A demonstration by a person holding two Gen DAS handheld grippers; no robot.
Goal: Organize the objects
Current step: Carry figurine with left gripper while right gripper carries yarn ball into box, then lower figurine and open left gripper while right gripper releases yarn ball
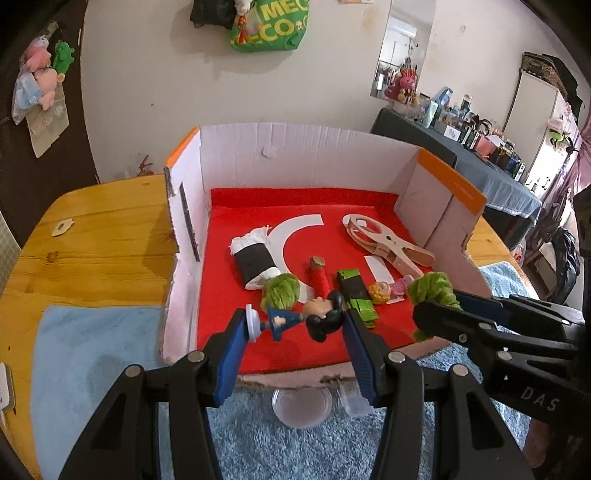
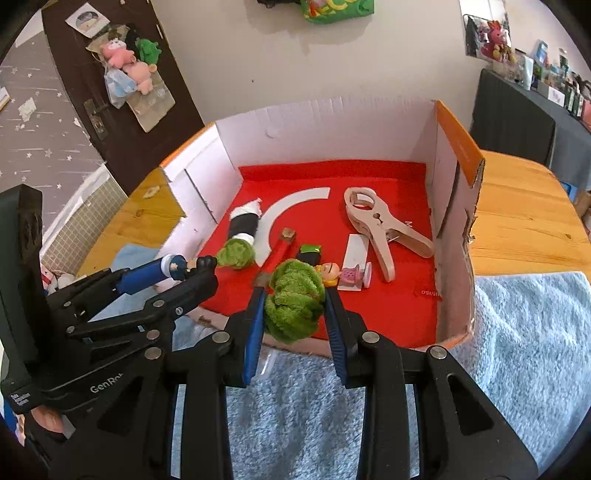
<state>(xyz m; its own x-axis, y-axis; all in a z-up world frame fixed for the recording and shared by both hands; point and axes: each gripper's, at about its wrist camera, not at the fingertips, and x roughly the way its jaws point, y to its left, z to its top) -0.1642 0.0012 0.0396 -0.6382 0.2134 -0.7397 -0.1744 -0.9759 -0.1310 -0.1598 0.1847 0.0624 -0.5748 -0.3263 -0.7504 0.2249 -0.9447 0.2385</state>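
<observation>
**Holding two toys over the front of a red-lined box**

Gripping a small doll figure crosswise in the left gripper: white round base against the left finger, black-haired head against the right finger, blue body spanning the gap. Clamping a fuzzy green plush piece in the right gripper, fingers set narrow and pressed into its sides, plush bulging above and below the pads. Both toys held just above the front edge of the cardboard box.

Lying on the red lining inside: a black-and-white cloth roll, a second green plush piece, a red stick, a green-and-black folded piece, a small blonde figure and a large pale clothespin.

Box resting on a wooden table, with a light blue towel spread under and before it. A clear round lid on the towel below the left fingers. Beyond, a pale wall with a green bag hanging, a dark door with soft toys, a cluttered side counter.

Lower half of the blonde figure partly hidden behind the plush in the right wrist view; markings on the red lining mostly covered.
</observation>
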